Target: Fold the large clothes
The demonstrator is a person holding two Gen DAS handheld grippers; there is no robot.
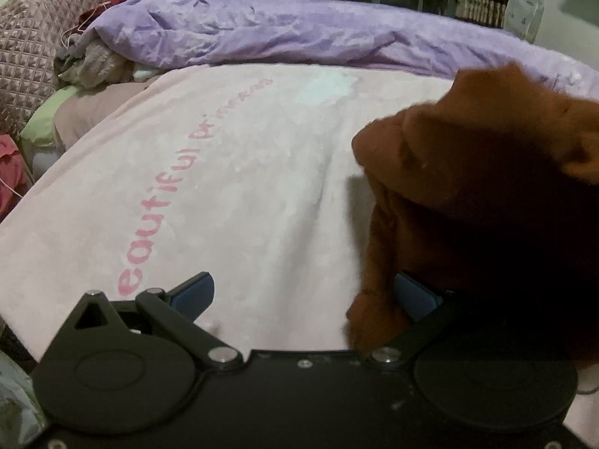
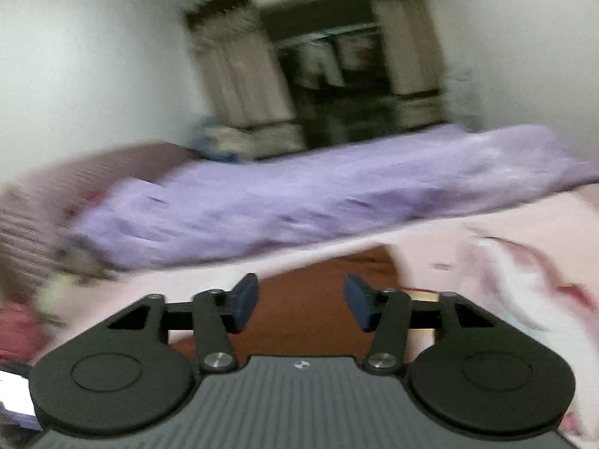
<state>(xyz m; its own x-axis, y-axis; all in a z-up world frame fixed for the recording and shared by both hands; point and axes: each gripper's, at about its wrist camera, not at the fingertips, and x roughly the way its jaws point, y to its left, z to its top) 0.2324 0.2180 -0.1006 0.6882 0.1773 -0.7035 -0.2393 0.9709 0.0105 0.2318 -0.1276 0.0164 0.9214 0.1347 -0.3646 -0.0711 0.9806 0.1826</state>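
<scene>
A brown garment (image 1: 486,194) is bunched up at the right of the left wrist view, on the pale pink blanket (image 1: 232,187) with pink lettering. My left gripper (image 1: 303,293) stands wide open; a fold of the brown cloth drapes over its right finger (image 1: 415,297), and the left finger is bare. In the blurred right wrist view, my right gripper (image 2: 301,305) is open above the bed with nothing between its pads. A flat patch of the brown garment (image 2: 318,292) lies on the pink blanket (image 2: 449,247) beyond and below the fingers.
A crumpled purple quilt (image 1: 299,33) runs across the far side of the bed, also the purple quilt (image 2: 299,202). A quilted headboard (image 1: 33,45) and a heap of clothes (image 1: 93,63) are at the left. Curtains (image 2: 239,67) and a dark window are behind.
</scene>
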